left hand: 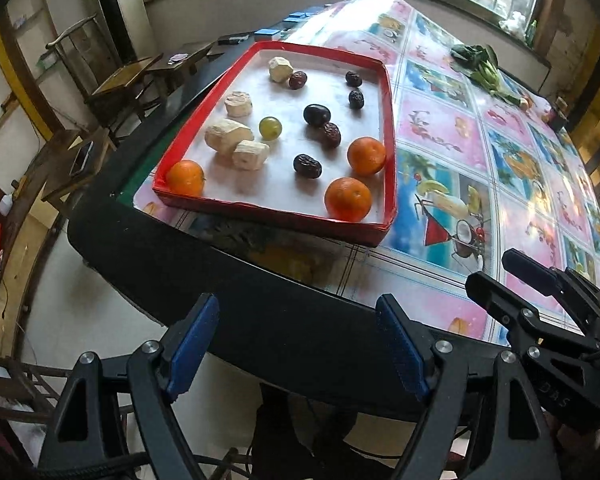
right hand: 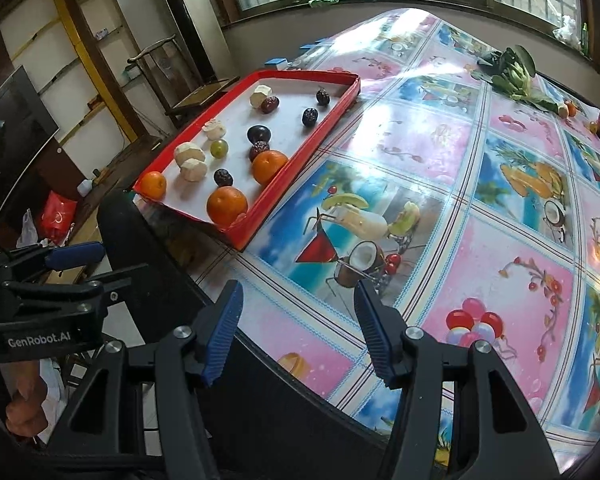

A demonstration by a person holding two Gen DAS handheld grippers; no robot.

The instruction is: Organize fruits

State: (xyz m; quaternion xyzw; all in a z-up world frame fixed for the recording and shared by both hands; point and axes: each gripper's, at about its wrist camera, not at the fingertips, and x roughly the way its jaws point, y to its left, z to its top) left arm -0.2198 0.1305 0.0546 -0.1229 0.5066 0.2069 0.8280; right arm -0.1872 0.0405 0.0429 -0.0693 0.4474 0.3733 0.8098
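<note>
A red-rimmed tray (left hand: 389, 120) (right hand: 300, 152) with a white floor sits on the table's near left corner. In it lie three oranges (left hand: 348, 199) (right hand: 227, 205), a green grape (left hand: 270, 127) (right hand: 219, 148), a dark plum (left hand: 317, 115) (right hand: 258, 134), several wrinkled red dates (left hand: 307, 166) (right hand: 223, 177) and several pale peeled chunks (left hand: 228, 134) (right hand: 189, 153). My left gripper (left hand: 298, 312) hangs open over the table's near edge, short of the tray, holding nothing. My right gripper (right hand: 298, 294) is open and empty to the tray's right, above the tablecloth. The right gripper (left hand: 540, 300) also shows in the left wrist view.
The table (left hand: 440, 152) (right hand: 480, 200) carries a glossy tablecloth with fruit pictures. Leafy greens (left hand: 480, 66) (right hand: 512, 74) lie at the far right, small fruits (right hand: 570, 110) beside them. Wooden chairs (left hand: 116, 80) and a red bag (right hand: 58, 212) stand left of the table. A hand (right hand: 24, 412) holds the left gripper.
</note>
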